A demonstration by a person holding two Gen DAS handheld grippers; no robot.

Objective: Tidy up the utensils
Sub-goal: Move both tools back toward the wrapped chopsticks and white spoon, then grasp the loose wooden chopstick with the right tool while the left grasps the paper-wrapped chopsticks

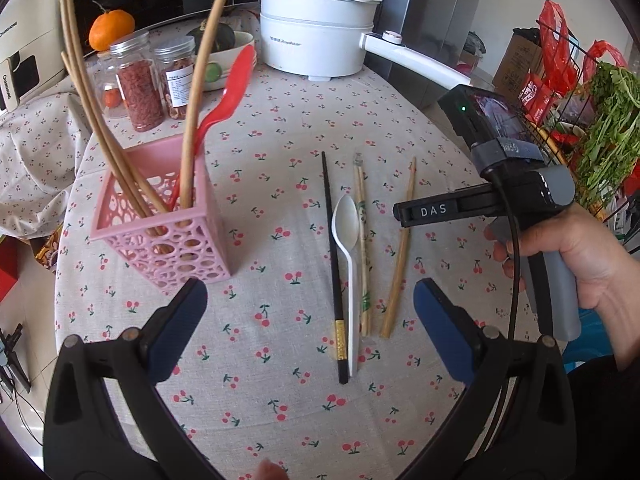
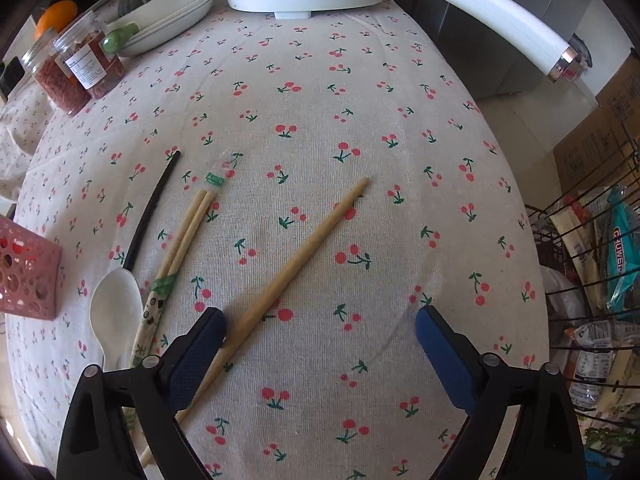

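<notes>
Both views are evenly and brightly lit, seemingly by daylight. Shadows on the tablecloth [image 1: 280, 128] are faint and soft. Mild glare shows on the white pot [image 1: 316, 40] and its handle [image 2: 480, 4]. Fisheye bending is strong toward the dark rounded corners. The centre is sharp; the edges are slightly soft.

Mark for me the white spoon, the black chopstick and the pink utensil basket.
white spoon [image 1: 345, 220], left wrist view, on the middle of its bowl.
black chopstick [image 1: 331, 240], left wrist view, partway along its shaft.
pink utensil basket [image 1: 188, 248], left wrist view, on its perforated front wall.
</notes>
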